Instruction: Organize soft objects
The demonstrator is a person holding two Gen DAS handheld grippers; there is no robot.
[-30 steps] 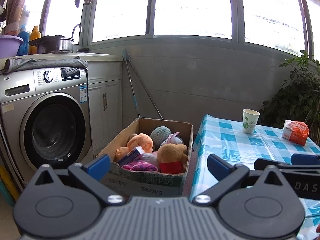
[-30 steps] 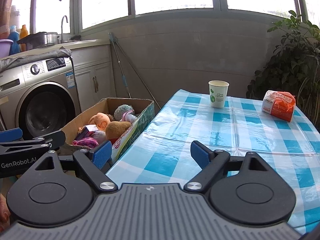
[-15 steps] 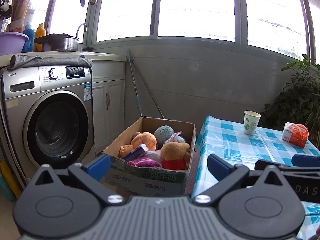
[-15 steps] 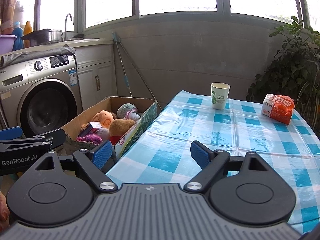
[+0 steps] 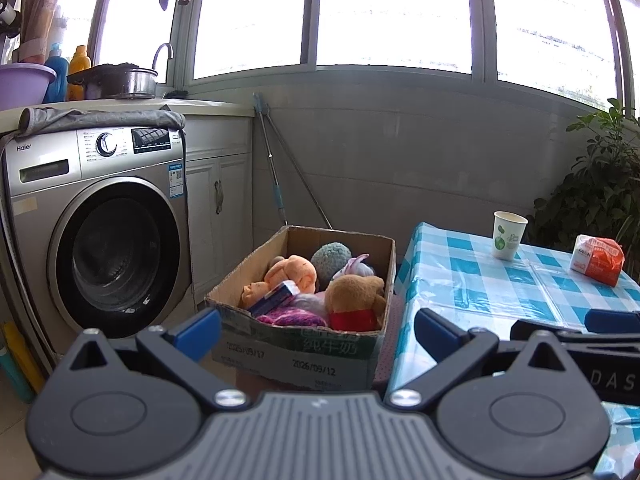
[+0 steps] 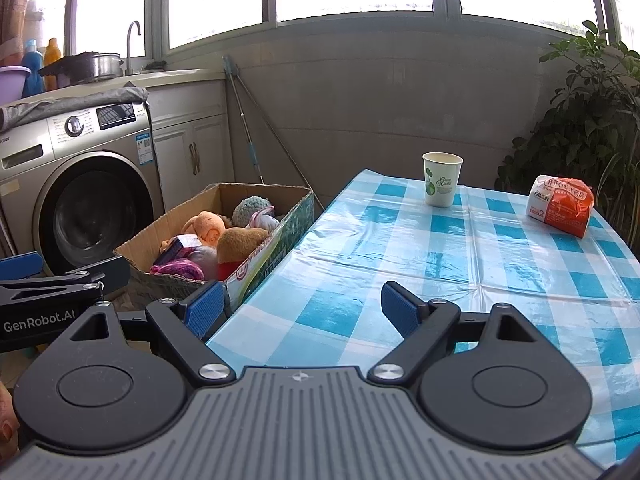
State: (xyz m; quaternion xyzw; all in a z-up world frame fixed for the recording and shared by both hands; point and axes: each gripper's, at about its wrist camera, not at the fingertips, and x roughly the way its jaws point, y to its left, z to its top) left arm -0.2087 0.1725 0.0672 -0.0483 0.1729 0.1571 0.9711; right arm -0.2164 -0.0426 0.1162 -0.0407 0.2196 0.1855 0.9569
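Nearest the cameras, the left tongs (image 5: 316, 328) were spread wide with nothing between the blue pads, held in front of the cardboard box (image 5: 298, 350). The right tongs (image 6: 302, 310) were likewise released and empty, poised over the near edge of the counter (image 6: 460, 264), which carried a blue-and-white checked cover. The box stood just beside the counter's left edge. It held the soft objects: a magenta knitted piece (image 5: 290, 316) at the front, a brown plush bear in a red top (image 5: 354, 300) to its right, an orange plush toy (image 5: 292, 274) behind, and a grey-green fuzzy ball (image 5: 330, 256) and a pale lilac plush (image 5: 358, 266) toward the rear. A small blue-and-white carton (image 5: 274, 298) lay among them. Farther along the counter stood a paper cup (image 6: 442, 179), upright, and well apart from it an orange packet (image 6: 560, 205). Beyond the box were a washing machine (image 5: 96, 236), a leaning mop (image 5: 276, 176) and, at far right, a potted plant (image 6: 588, 120).
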